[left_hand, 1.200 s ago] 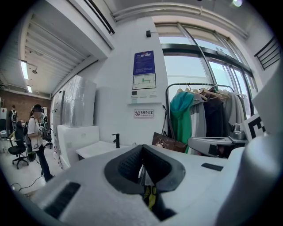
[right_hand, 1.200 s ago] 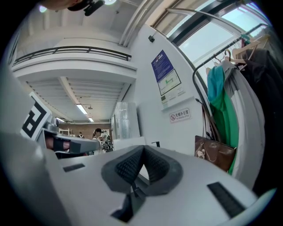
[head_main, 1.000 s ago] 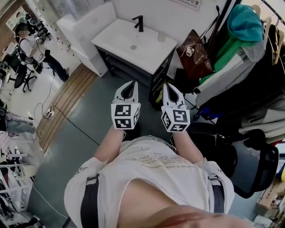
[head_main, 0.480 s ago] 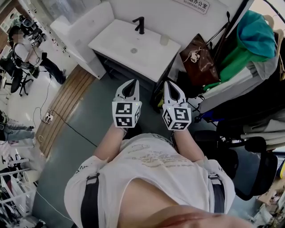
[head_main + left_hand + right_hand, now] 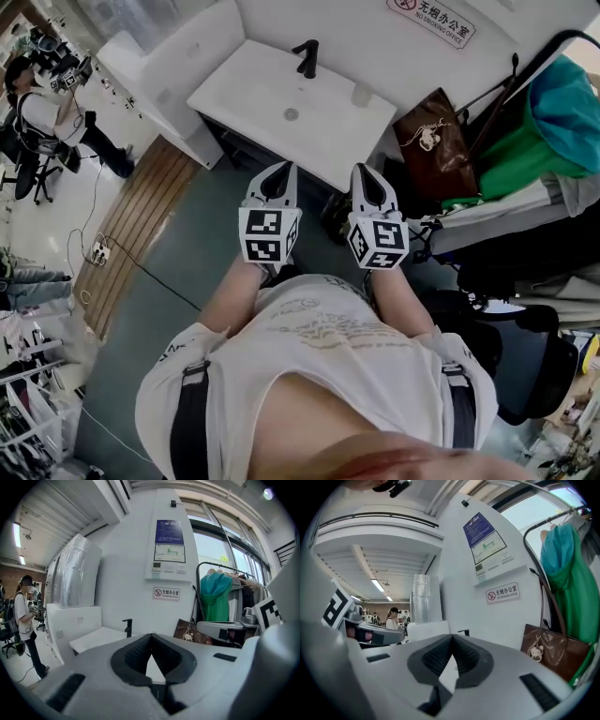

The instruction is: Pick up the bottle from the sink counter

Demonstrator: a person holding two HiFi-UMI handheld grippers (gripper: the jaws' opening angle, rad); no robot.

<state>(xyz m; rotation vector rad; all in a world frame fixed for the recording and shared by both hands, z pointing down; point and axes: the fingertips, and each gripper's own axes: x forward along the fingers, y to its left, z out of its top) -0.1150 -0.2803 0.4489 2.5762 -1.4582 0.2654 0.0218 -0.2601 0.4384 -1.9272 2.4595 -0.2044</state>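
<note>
We look steeply down from the head camera, over our own chest, past the left gripper [image 5: 281,169] and right gripper [image 5: 366,171], to the counter [image 5: 253,103] far ahead; each gripper camera sits just behind its own jaws, which fill the near field, and faces the far wall about level; the left one catches the right gripper at its right edge, the right one the left gripper at its left; all three share the tap [image 5: 307,58], sign [image 5: 431,21] and bag [image 5: 441,145].
</note>
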